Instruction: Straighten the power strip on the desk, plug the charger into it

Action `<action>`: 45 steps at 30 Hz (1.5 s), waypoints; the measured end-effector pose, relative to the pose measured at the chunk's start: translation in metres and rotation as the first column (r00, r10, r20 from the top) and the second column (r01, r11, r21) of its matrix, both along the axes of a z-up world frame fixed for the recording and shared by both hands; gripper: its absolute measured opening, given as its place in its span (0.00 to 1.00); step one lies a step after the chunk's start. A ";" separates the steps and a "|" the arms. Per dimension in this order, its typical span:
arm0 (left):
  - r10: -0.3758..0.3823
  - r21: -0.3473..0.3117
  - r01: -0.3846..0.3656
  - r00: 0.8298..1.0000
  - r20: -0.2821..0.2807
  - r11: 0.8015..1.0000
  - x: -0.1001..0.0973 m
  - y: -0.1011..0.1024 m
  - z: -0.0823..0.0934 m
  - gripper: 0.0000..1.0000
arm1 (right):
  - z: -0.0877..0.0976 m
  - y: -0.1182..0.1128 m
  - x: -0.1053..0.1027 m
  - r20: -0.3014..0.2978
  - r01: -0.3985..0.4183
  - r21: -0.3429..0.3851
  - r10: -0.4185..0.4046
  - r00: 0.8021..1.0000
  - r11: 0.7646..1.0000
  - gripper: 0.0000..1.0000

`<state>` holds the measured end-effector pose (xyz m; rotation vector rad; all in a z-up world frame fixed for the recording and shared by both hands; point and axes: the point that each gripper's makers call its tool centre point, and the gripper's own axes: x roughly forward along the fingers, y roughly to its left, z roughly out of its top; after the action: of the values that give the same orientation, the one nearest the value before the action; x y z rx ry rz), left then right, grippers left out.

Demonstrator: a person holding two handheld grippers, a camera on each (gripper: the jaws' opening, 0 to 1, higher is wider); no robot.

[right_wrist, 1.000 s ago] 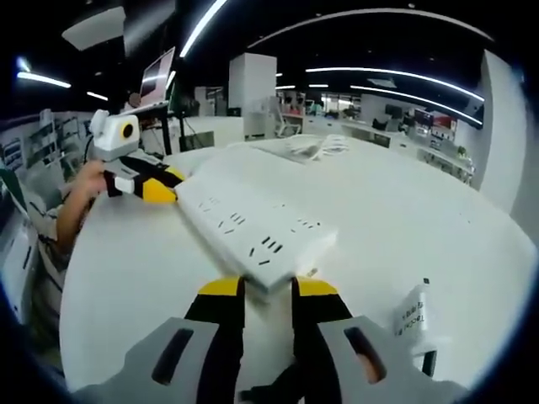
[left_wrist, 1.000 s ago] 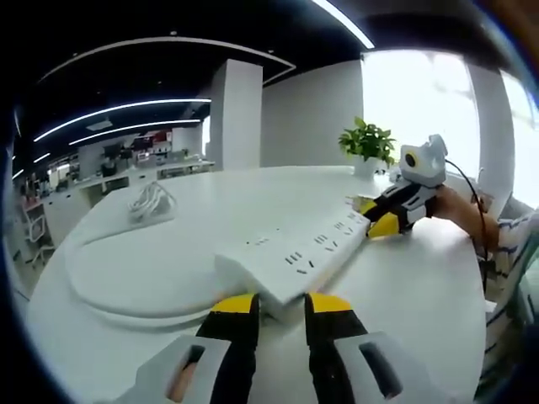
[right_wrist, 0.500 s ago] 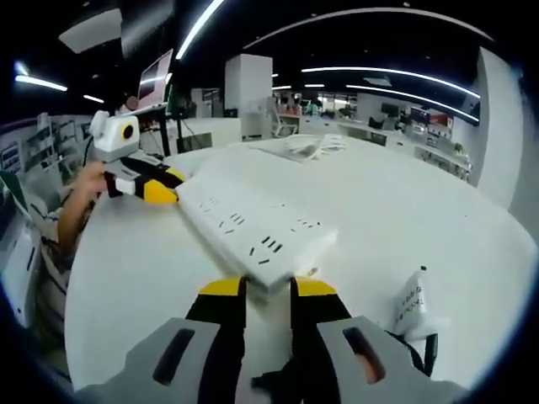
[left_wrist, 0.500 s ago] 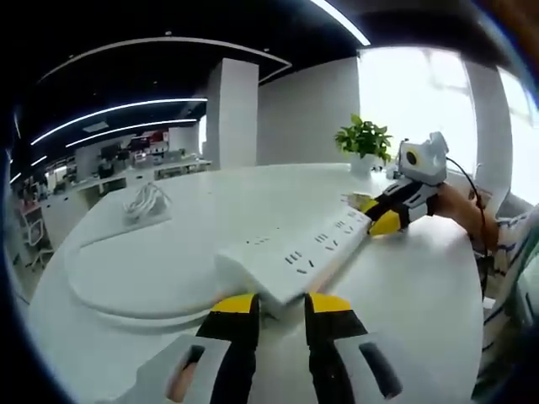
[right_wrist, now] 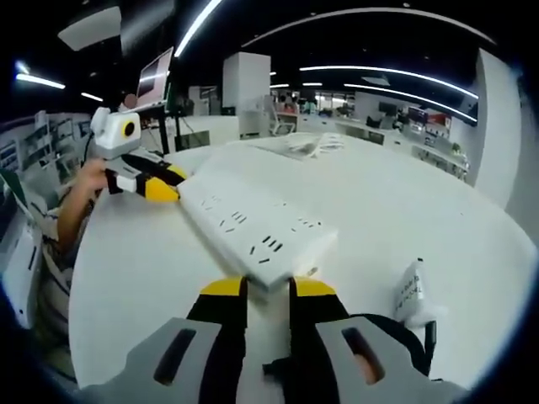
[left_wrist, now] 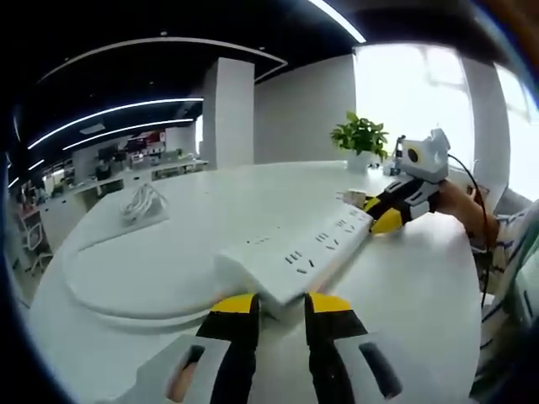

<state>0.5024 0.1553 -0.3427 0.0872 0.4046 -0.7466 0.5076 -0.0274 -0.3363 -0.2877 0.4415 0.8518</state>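
Two grippers hold the power strip (left_wrist: 295, 257) by its opposite ends, and over the last second very little has changed: in both views the strip sits almost where it did, only the surroundings drifting a touch, so I judge the straightening to be in its last small adjustment or simply held, with the plugging-in not yet begun. Going left to right in the left gripper view, a coiled white cable (left_wrist: 141, 202) lies far left on the white desk (left_wrist: 404, 303); the strip runs from the near centre away toward the far right, its sockets facing up; a potted plant (left_wrist: 362, 139) stands far right near the window. The left gripper (left_wrist: 280, 305) has its yellow-tipped jaws narrowly apart, closed on the strip's near end. At the far end the right gripper (left_wrist: 381, 212) meets the strip, a hand behind it. In the right gripper view the strip's long axis runs from the near centre toward the far left, where the left gripper (right_wrist: 160, 183) grips it, while the right gripper (right_wrist: 267, 290) clamps the near end with jaws nearly together. To the right on the desk lies a small white object with a label (right_wrist: 410, 295), which may be the charger, though I cannot tell for certain.
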 end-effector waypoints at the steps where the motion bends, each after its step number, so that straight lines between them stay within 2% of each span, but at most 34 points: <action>1: -0.001 0.000 0.001 1.000 -0.001 1.000 0.000 0.000 0.000 0.21 | 0.000 0.000 -0.001 -0.001 0.001 0.000 -0.001 1.000 1.000 0.19; 29: -0.019 0.019 0.019 1.000 0.008 1.000 0.000 0.000 -0.001 0.21 | 0.000 -0.006 -0.016 -0.003 0.020 0.001 -0.020 1.000 1.000 0.18; 31: -0.020 0.020 0.020 1.000 0.009 1.000 -0.012 -0.007 0.000 0.21 | 0.000 -0.006 -0.017 -0.003 0.021 0.001 -0.021 1.000 1.000 0.18; 36: -0.025 0.021 0.025 1.000 0.009 0.999 -0.016 -0.009 0.001 0.21 | 0.000 -0.007 -0.019 -0.001 0.023 0.002 -0.023 1.000 1.000 0.18; 45: -0.033 -0.017 0.033 0.999 -0.003 0.999 -0.015 -0.009 0.003 0.21 | 0.000 -0.007 -0.020 0.008 0.027 0.001 -0.027 1.000 1.000 0.18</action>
<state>0.4871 0.1464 -0.3398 0.0766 0.4004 -0.7824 0.4880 -0.0346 -0.3358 -0.2835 0.4361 0.8242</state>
